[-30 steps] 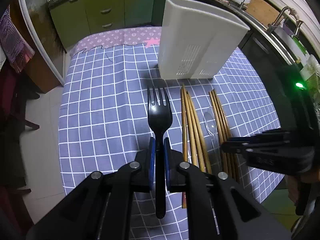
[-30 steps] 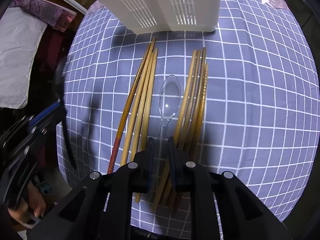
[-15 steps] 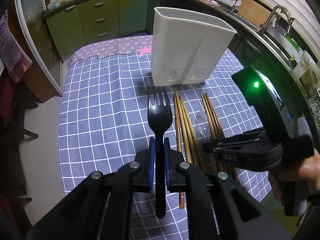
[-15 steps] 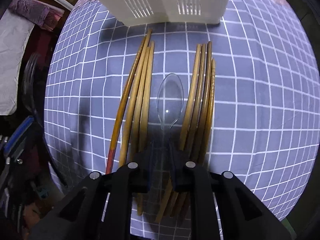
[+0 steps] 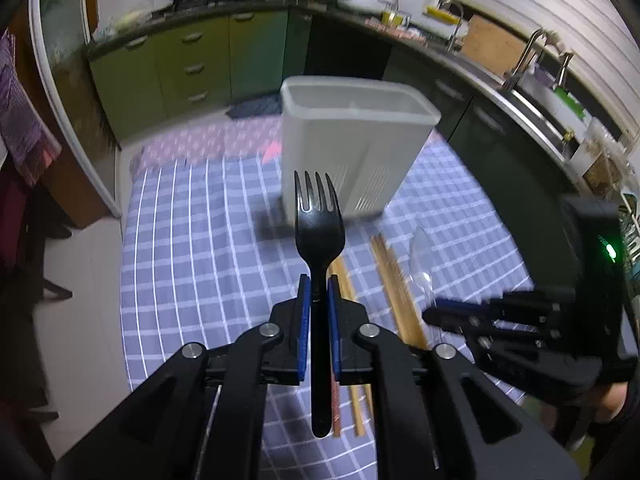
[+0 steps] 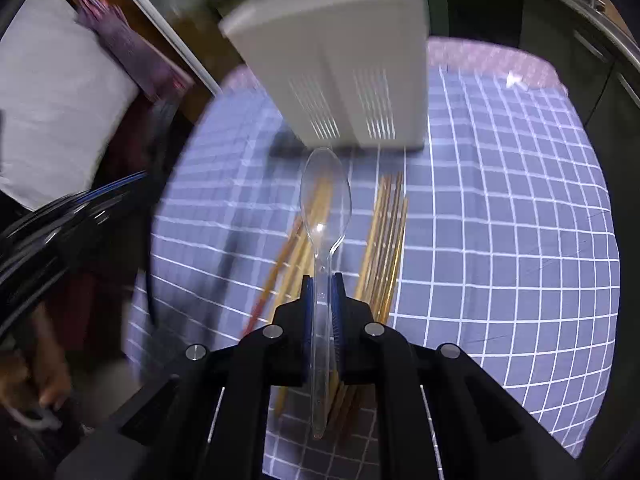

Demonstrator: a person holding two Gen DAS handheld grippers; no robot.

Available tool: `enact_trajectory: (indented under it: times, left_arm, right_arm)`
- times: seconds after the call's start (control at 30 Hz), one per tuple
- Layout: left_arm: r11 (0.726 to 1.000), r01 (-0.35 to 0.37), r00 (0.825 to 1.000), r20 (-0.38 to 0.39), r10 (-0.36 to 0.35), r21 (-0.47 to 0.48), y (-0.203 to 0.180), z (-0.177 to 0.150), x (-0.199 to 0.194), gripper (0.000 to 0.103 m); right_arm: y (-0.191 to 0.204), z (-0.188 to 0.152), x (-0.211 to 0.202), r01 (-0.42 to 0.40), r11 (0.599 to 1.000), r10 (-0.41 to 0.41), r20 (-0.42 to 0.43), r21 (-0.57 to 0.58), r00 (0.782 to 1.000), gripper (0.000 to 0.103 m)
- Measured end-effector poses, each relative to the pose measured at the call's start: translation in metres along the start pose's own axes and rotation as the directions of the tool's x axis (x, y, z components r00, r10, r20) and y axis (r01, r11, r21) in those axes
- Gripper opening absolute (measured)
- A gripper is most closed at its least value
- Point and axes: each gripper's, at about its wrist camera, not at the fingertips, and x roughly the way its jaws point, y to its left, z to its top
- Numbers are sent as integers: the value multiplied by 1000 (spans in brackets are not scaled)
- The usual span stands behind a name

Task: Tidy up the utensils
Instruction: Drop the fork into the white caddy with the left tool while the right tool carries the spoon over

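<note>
My left gripper [image 5: 318, 292] is shut on a black plastic fork [image 5: 319, 224], tines pointing toward the white utensil holder [image 5: 352, 148], held above the checked tablecloth. My right gripper [image 6: 322, 292] is shut on a clear plastic spoon [image 6: 325, 196], lifted off the cloth, bowl pointing at the white holder [image 6: 340, 76]. Two bundles of wooden chopsticks [image 6: 386, 240] lie on the cloth below the spoon; they also show in the left wrist view [image 5: 394, 280]. The right gripper [image 5: 434, 314] with the clear spoon [image 5: 420, 256] shows at right in the left wrist view.
The table wears a blue checked cloth [image 6: 500, 220] with a pink far border [image 5: 208, 144]. Kitchen cabinets [image 5: 188, 64] and a counter with a sink [image 5: 532, 92] run behind and to the right. The floor drops off at the table's left edge [image 5: 124, 264].
My right gripper closed on the clear spoon and lifted it off the cloth. Both grippers rose and tilted up toward the holder. The left still holds the fork.
</note>
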Motion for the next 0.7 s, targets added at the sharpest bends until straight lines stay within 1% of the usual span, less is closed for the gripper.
enact_trajectory:
  times: [0.07, 0.1, 0.17, 0.23, 0.3, 0.4, 0.43, 0.53, 0.67, 0.7]
  left_arm:
    - [1000, 12, 999, 33, -12, 6, -7, 13, -9, 8]
    - [1000, 14, 999, 49, -15, 7, -11, 19, -13, 8]
    - [1000, 8, 995, 95, -9, 13, -18, 34, -23, 8]
    - [1000, 7, 990, 143, -9, 16, -23, 48, -33, 9]
    - [1000, 17, 979, 205, -21, 19, -29, 67, -42, 8]
    - [999, 12, 957, 288, -21, 30, -37, 92, -49, 9]
    - [999, -3, 945, 328, -8, 33, -40, 102, -50, 9]
    - [999, -25, 910, 414, 9, 33, -44, 123, -45, 9]
    - [998, -53, 876, 482, 31, 33, -49, 141, -23, 9]
    - [998, -52, 870, 492, 29, 33, -48, 143, -20, 9]
  right_arm:
    - [-1, -4, -19, -26, 1000, 26, 66, -9, 997, 10]
    - [-1, -6, -30, -32, 999, 34, 113, -21, 993, 10]
    - [-4, -6, -45, -47, 998, 52, 170, -32, 984, 10]
    - [-7, -10, -60, -59, 997, 68, 223, -44, 973, 10]
    - [-12, -14, -73, -57, 997, 69, 255, -56, 964, 10]
    - [-20, -17, -83, -70, 996, 84, 283, -58, 955, 10]
    - [-23, -18, -85, -75, 996, 89, 291, -57, 953, 10]
    - [-31, -19, -88, -78, 996, 90, 312, -50, 946, 10]
    - [-44, -21, -89, -93, 995, 100, 313, -36, 944, 10]
    - [-46, -22, -89, -93, 995, 99, 314, -36, 944, 10]
